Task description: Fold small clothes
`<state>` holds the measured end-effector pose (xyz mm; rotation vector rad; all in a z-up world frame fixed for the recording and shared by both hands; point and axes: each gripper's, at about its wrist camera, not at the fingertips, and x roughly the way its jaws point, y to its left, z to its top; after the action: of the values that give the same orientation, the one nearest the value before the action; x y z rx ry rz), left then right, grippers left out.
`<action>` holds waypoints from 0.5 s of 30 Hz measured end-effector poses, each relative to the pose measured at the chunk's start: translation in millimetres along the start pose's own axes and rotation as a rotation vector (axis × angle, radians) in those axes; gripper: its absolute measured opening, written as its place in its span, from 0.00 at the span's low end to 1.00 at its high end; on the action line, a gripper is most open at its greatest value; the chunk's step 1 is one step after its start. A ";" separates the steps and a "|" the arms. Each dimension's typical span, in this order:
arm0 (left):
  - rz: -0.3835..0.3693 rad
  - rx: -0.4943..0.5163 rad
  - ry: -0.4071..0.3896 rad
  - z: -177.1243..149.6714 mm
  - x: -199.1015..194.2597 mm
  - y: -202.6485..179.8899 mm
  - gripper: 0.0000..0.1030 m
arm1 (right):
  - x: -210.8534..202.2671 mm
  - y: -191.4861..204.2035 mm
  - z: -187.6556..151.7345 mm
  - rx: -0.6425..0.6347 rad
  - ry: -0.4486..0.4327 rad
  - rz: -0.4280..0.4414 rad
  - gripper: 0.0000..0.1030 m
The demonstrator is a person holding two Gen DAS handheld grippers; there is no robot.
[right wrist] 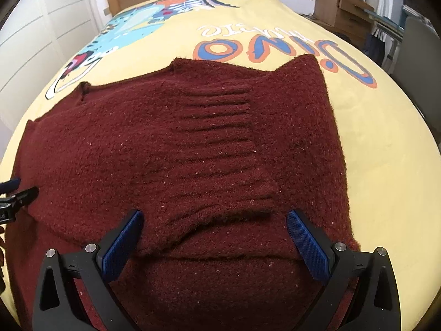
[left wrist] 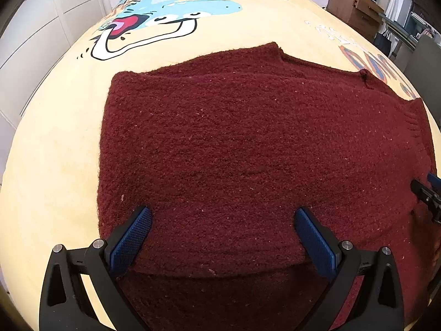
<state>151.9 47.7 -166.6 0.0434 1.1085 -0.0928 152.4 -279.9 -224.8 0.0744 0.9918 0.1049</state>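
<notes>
Clearly the dark red knitted sweater (left wrist: 234,143) lies spread across the yellow bedspread (left wrist: 55,138), already partly folded: a folded edge runs across just in front of both tools, and in the right wrist view a ribbed panel (right wrist: 217,115) sits on top near the middle with loose ridges around it. The left gripper (left wrist: 223,237) hangs over the near left part of the sweater with its jaws spread wide and nothing between them; the right gripper (right wrist: 215,237) is likewise wide apart and empty over the near right part. The main risk, as I judge it, is uneven pickup. The knit is thick and fuzzy, so a pinch may catch only the top layer and leave the layer beneath behind, pulling the fold askew. If one side lifts before the other, the sweater could twist and the ridges near the ribbed panel could get pressed in as creases. The soft bedspread may also bunch into a low grab.
</notes>
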 end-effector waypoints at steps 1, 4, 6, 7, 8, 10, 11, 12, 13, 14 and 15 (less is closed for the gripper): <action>0.000 -0.001 0.007 0.8 -0.9 -0.5 0.99 | -1.4 0.4 2.1 -0.007 0.013 0.002 1.00; -0.017 -0.017 0.033 1.3 -11.6 -3.1 0.99 | -17.9 5.1 8.2 -0.034 0.027 -0.010 1.00; -0.050 -0.035 0.034 -1.9 -28.2 -4.0 0.99 | -37.0 7.3 7.8 -0.068 0.002 -0.036 1.00; -0.062 -0.046 0.031 -5.4 -37.4 -4.4 0.99 | -44.6 7.1 6.6 -0.078 -0.005 -0.048 1.00; -0.073 -0.059 0.027 -9.8 -47.0 -4.6 0.99 | -55.0 6.5 4.4 -0.080 -0.016 -0.058 1.00; -0.098 -0.078 0.021 -21.4 -67.1 -5.5 0.99 | -75.3 2.7 -1.4 -0.057 -0.029 -0.046 1.00; -0.100 -0.083 0.019 -26.9 -75.5 -5.8 0.99 | -84.2 1.1 -4.6 -0.045 -0.034 -0.040 1.00; -0.102 -0.084 0.017 -34.9 -85.8 -6.3 0.99 | -91.3 -0.6 -8.0 -0.040 -0.038 -0.038 1.00; -0.107 -0.081 0.013 -40.2 -93.3 -6.5 0.99 | -102.3 -1.5 -14.2 -0.040 -0.045 -0.041 1.00; -0.110 -0.074 0.006 -45.9 -101.6 -6.9 0.99 | -109.1 -0.8 -18.7 -0.046 -0.049 -0.045 1.00; -0.111 -0.068 0.002 -50.2 -107.4 -6.6 0.99 | -115.9 -0.7 -24.5 -0.054 -0.052 -0.045 1.00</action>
<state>59.0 50.8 -92.8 -0.0794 1.1151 -0.1543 68.9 -294.3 -141.9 0.0054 0.9378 0.0878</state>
